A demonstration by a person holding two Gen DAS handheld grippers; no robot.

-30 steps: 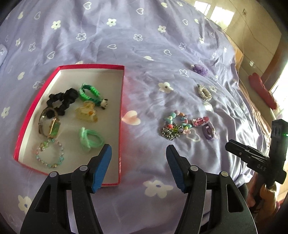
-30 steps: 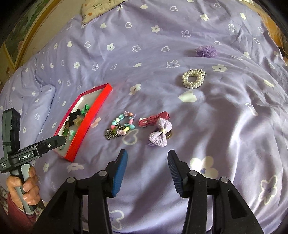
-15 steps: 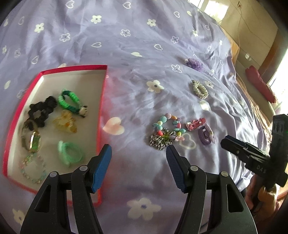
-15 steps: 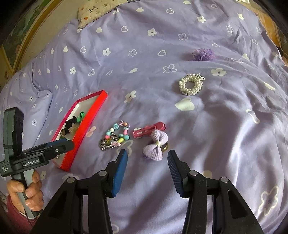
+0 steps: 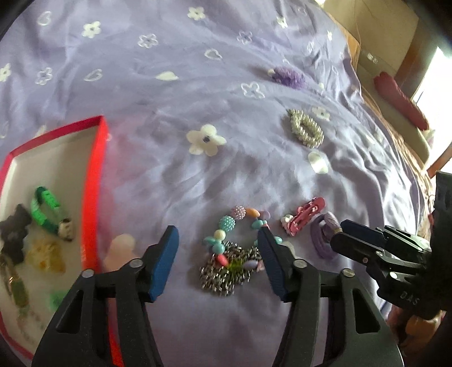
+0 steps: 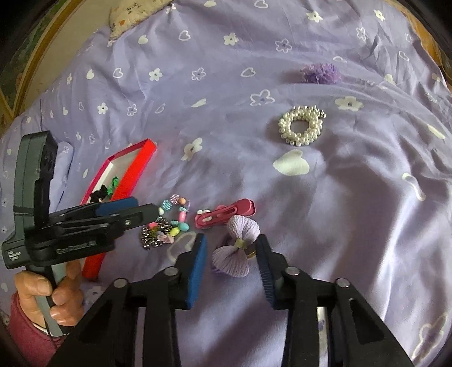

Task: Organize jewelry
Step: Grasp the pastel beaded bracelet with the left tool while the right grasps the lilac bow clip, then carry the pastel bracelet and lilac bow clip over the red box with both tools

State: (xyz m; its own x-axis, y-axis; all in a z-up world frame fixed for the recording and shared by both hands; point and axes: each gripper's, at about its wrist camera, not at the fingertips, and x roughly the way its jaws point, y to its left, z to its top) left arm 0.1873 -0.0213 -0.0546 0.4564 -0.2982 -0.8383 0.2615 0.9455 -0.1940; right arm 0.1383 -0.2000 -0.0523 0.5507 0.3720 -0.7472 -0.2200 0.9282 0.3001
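Note:
My left gripper (image 5: pixel 217 237) hovers low over a pastel bead bracelet (image 5: pixel 240 223) lying on a silver chain (image 5: pixel 223 271). Its jaws are closing with both between them, and the pads stand clear of them. My right gripper (image 6: pixel 231 242) straddles a lilac bow hair tie (image 6: pixel 237 249). Its jaws are closing too, the pads close to the bow's sides without pressing. A pink hair clip (image 6: pixel 226 214) lies just beyond the bow. The red-rimmed box (image 5: pixel 94 183) on the left holds a green band (image 5: pixel 45 209), a black scrunchie and other pieces.
Further back on the lilac bedspread lie a pearl scrunchie (image 6: pixel 302 125) and a purple fabric flower (image 6: pixel 320 73). A person's hand (image 6: pixel 56 296) holds the left gripper's handle. A pillow corner (image 6: pixel 132 17) and the bed edge sit at the far side.
The left gripper swung right from the box to over the bracelet and chain and narrowed. The right gripper came forward and down around the lilac bow, and its jaws narrowed.

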